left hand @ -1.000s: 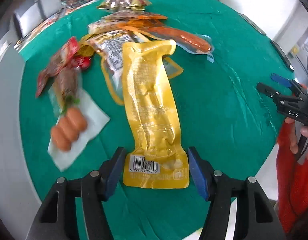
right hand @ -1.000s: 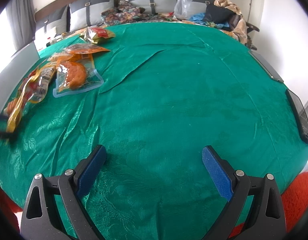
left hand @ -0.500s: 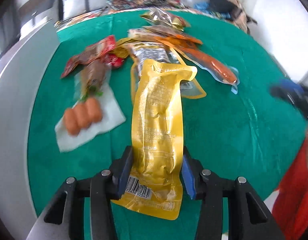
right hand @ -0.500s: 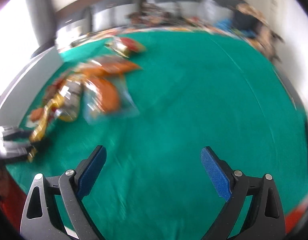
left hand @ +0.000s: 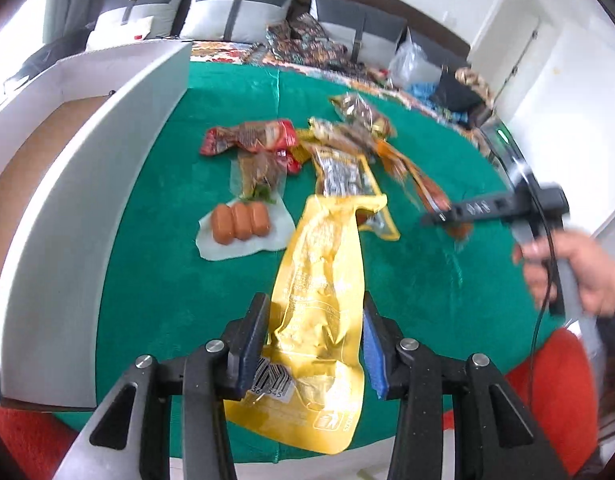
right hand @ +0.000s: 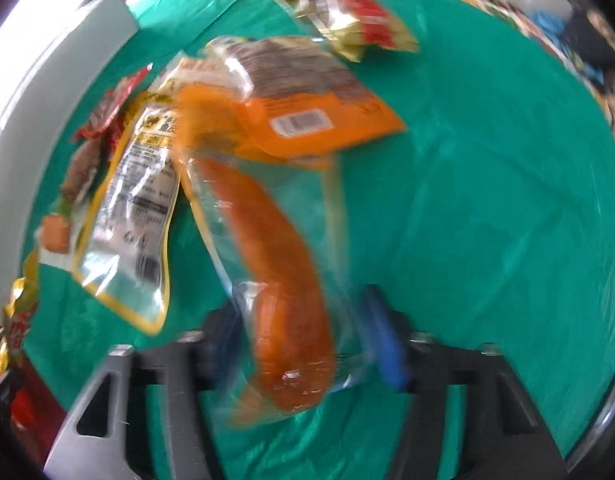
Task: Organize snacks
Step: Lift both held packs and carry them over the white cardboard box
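Cardboard-floored white box (left hand: 83, 184) stands along the left edge of the table, open at the top, and it looks like the bin meant to take the snacks, which would explain why the pile lies just beside it. Next to its wall lie a red wrapper (left hand: 249, 136) and a clear pack of small sausages (left hand: 241, 224), both flat on the cloth and untouched. At the middle, the left gripper (left hand: 313, 346) pinches the yellow pouch (left hand: 321, 280) across its width near the barcode end, so the pouch's far end trails toward the heap while the near end sags below the pads; a grip this low on a limp pouch may let it fold on the way to the box. To the right, the right gripper (right hand: 303, 344) straddles the clear-wrapped orange sausage (right hand: 275, 264); motion blur hides whether its pads press the pack, so I cannot tell if it has a grip. An orange packet (right hand: 307, 108) overlaps the sausage's far end and could drag along with it. A creased green tablecloth (left hand: 407, 280) covers the table; behind it are a grey-cushioned sofa (left hand: 235, 8) strewn with bags and, at far right, a white wall.
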`<state>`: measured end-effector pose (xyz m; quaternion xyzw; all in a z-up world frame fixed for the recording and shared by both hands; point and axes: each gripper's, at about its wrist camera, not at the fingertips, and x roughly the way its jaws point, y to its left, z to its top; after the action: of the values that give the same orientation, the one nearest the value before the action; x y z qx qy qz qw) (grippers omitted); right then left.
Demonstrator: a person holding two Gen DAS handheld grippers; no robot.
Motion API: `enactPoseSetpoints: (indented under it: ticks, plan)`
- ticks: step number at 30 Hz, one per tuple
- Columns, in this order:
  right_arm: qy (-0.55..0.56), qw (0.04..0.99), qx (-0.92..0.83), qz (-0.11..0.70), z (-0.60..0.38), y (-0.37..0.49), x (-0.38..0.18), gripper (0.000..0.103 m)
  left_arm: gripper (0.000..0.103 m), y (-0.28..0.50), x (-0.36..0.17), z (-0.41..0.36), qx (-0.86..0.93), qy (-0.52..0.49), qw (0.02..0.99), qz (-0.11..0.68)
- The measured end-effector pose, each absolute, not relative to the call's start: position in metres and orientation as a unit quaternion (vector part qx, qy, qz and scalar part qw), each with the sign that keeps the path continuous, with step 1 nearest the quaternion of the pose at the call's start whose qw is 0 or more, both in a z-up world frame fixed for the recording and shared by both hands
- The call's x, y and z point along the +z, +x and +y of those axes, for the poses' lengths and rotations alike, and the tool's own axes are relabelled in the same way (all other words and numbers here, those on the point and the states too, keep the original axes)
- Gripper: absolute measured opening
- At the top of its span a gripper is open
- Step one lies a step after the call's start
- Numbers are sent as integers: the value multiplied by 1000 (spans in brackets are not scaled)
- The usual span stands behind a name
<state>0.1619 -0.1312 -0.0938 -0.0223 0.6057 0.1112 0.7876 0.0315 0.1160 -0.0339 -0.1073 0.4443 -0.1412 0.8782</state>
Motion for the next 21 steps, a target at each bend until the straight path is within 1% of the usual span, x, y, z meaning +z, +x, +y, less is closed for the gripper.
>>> enactPoseSetpoints:
  ticks: [1, 2, 4, 6, 7, 8, 9, 12, 16, 18, 19, 20, 21]
  plan:
    - [16, 789, 112, 603, -144, 153, -90, 53, 43, 30, -31, 120, -143, -117, 879, 440]
    - [45, 791, 110, 600, -153, 144, -87, 52, 36, 29, -25, 124, -146, -133, 880, 432]
    - [111, 792, 111, 590, -173, 125, -84, 51, 33, 29, -18, 132, -146, -152, 880, 426]
    - [175, 790, 121, 575, -189, 109, -82, 50, 33, 26, -9, 140, -148, -169, 880, 419]
    - [209, 788, 130, 564, -195, 101, -81, 50, 30, 27, -6, 142, -148, -174, 881, 415]
    - [240, 785, 138, 554, -201, 95, -78, 50, 12, 28, -3, 145, -149, -181, 881, 411]
    - [266, 784, 144, 542, -205, 90, -75, 50, 5, 30, -3, 147, -151, -191, 879, 410]
    - [308, 781, 156, 520, -210, 91, -69, 50, 5, 40, -8, 150, -149, -200, 875, 416]
    - [279, 794, 147, 521, -210, 94, -62, 50, 6, 47, -17, 156, -156, -201, 870, 423]
    - [293, 788, 146, 521, -212, 88, -61, 50, 20, 49, -19, 160, -150, -196, 869, 430]
    - [298, 787, 146, 520, -215, 83, -60, 50, 41, 50, -21, 162, -149, -197, 867, 432]
    - [298, 788, 144, 520, -214, 78, -63, 50, 69, 51, -24, 164, -144, -198, 866, 436]
    - [298, 788, 142, 520, -214, 79, -65, 50, 78, 52, -28, 164, -140, -194, 867, 437]
